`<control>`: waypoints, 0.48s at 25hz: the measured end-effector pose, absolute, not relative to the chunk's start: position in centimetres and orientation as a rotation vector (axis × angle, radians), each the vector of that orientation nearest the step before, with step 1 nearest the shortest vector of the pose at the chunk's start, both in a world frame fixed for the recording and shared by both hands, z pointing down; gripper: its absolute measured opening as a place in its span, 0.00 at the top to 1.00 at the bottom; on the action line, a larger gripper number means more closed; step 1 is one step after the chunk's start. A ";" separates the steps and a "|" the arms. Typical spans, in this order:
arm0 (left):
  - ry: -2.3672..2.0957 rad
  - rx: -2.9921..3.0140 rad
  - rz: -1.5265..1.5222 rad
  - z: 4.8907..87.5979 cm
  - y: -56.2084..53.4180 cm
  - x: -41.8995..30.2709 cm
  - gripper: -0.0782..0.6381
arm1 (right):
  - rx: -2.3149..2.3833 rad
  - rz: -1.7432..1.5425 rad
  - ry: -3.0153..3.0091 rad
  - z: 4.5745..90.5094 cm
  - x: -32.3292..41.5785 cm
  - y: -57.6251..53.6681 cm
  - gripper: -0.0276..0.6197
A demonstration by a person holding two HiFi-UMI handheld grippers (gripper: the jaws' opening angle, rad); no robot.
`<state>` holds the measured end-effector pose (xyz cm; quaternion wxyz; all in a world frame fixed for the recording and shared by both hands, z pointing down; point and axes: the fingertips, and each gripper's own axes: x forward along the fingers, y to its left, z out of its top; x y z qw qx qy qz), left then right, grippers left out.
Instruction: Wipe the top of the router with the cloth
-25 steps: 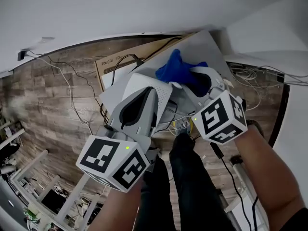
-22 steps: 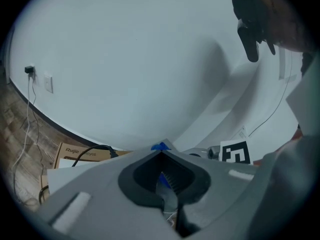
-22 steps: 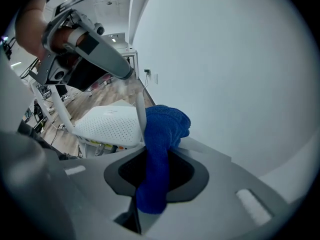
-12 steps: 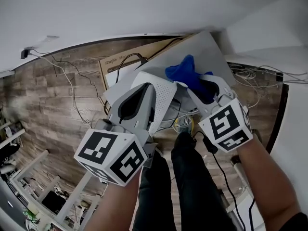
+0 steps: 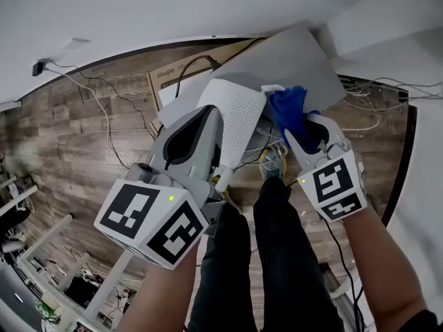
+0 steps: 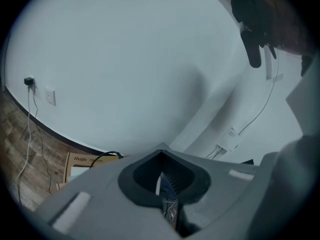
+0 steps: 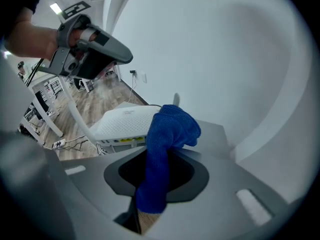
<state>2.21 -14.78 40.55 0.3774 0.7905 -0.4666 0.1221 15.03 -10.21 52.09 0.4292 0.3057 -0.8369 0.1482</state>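
Note:
The white router (image 5: 239, 113) with a perforated top is held tilted above a grey panel (image 5: 297, 57). My left gripper (image 5: 216, 175) is shut on a thin white part of it, an antenna by the look, seen edge-on as the router (image 6: 159, 183) between the jaws of the left gripper (image 6: 164, 194). The blue cloth (image 5: 289, 111) is bunched in my right gripper (image 5: 304, 135), which is shut on it. It touches the router's right edge. In the right gripper view the cloth (image 7: 167, 131) hangs from the right gripper (image 7: 150, 184), in front of the router (image 7: 125, 121).
A cardboard box (image 5: 165, 83) lies on the wood floor (image 5: 76, 144) behind the router, with loose cables (image 5: 104, 116) around it. More cables (image 5: 367, 106) trail at the right. The person's dark-trousered legs (image 5: 277, 254) stand below. A white wall (image 5: 173, 12) closes the far side.
The right gripper has carried the cloth from the router's far left side across to its right edge. The left gripper and the router have shifted slightly right and toward the wall.

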 end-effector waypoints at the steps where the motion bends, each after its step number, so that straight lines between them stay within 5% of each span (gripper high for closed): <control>1: -1.191 2.027 0.310 40.3 -14.4 1.8 0.89 | 0.745 0.349 -2.081 52.3 14.5 -9.4 0.78; 12: -1.210 2.011 0.257 40.4 -8.9 -4.8 0.89 | 0.597 0.249 -2.047 53.1 6.7 -1.2 0.78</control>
